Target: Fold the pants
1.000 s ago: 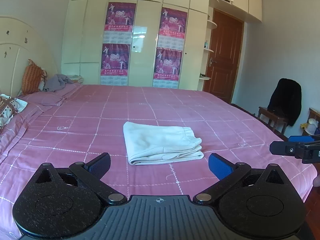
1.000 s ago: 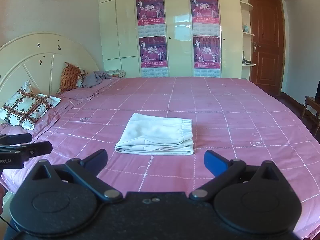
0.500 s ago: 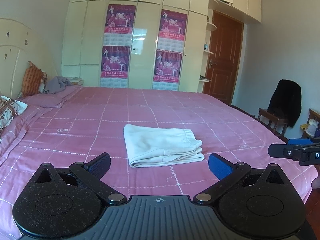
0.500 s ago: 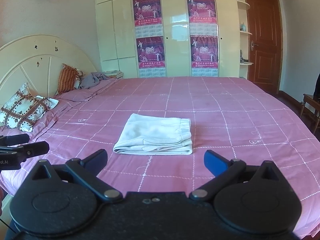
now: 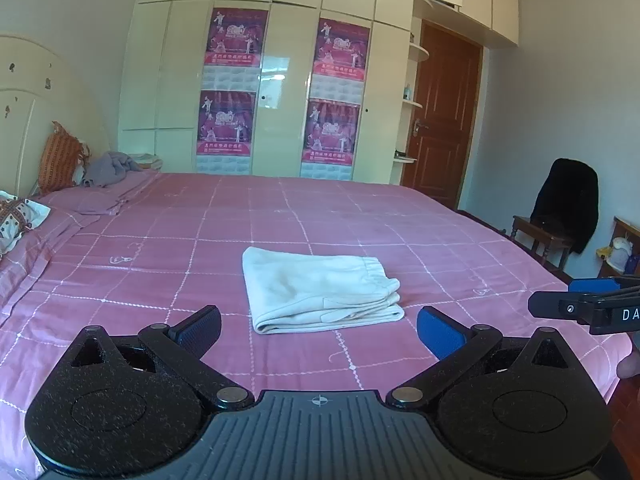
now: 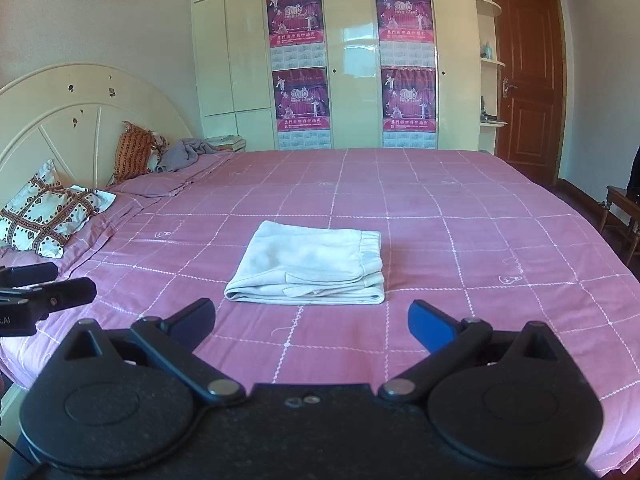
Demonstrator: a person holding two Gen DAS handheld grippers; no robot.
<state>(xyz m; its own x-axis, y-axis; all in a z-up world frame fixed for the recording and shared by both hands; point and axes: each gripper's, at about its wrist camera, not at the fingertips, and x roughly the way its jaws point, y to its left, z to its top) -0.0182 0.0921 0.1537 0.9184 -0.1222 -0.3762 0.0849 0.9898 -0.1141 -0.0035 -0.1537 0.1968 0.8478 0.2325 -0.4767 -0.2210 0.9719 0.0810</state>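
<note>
Bed point(image 5: 168, 240) carries a pink sheet with a white stitched grid, and the pants point(image 5: 320, 290), soft off-white fabric folded into a flat layered rectangle with the gathered elastic waistband at right, lie mid-bed. Versus a second ago the pants haven't shifted, but both cameras have tilted up a bit, so the fold sits lower in view. Left gripper point(image 5: 319, 329) and right gripper point(image 6: 311, 319) are level, short of the fold, fingers spread wide and holding nothing, apart from the cloth.
</note>
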